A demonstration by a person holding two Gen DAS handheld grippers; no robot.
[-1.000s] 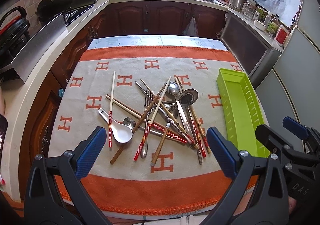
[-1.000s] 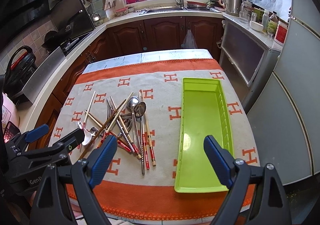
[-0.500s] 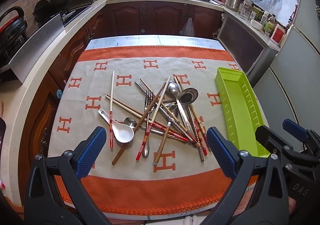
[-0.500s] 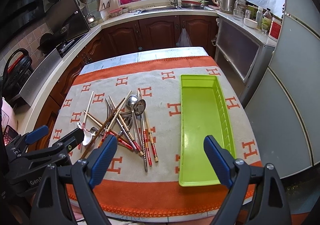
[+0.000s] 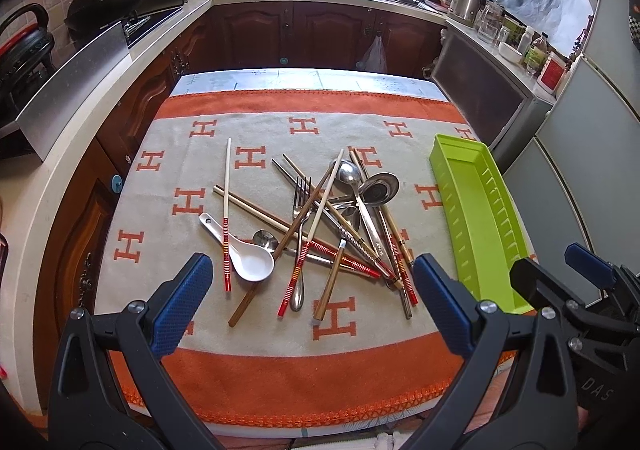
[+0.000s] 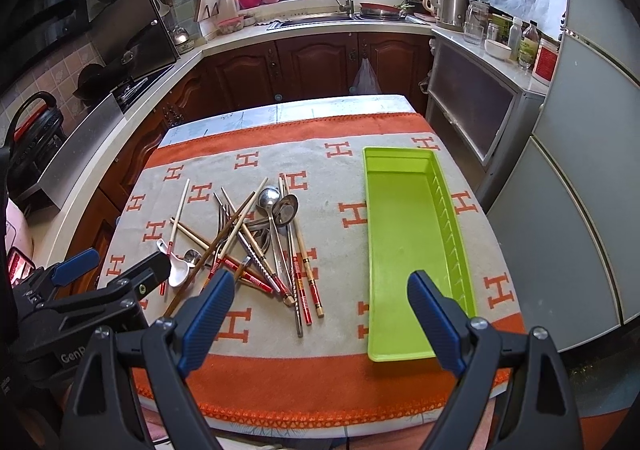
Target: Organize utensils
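A loose pile of utensils (image 5: 320,226) lies on the orange and beige cloth: chopsticks, a fork (image 5: 301,191), metal spoons (image 5: 349,173) and a white ceramic spoon (image 5: 252,262). The pile also shows in the right wrist view (image 6: 256,242). An empty green tray (image 6: 408,242) lies to the pile's right; it also shows in the left wrist view (image 5: 476,209). My left gripper (image 5: 312,302) is open and empty, above the table's near edge in front of the pile. My right gripper (image 6: 320,314) is open and empty, near the tray's front end.
The table (image 6: 280,109) stands in a kitchen with counters on three sides. A stove (image 6: 120,89) is at the left, a sink (image 6: 340,15) at the back, a fridge (image 6: 592,169) close on the right.
Both grippers have drawn back and up a little from the table; the pile and tray look slightly farther. Nothing on the table has moved.
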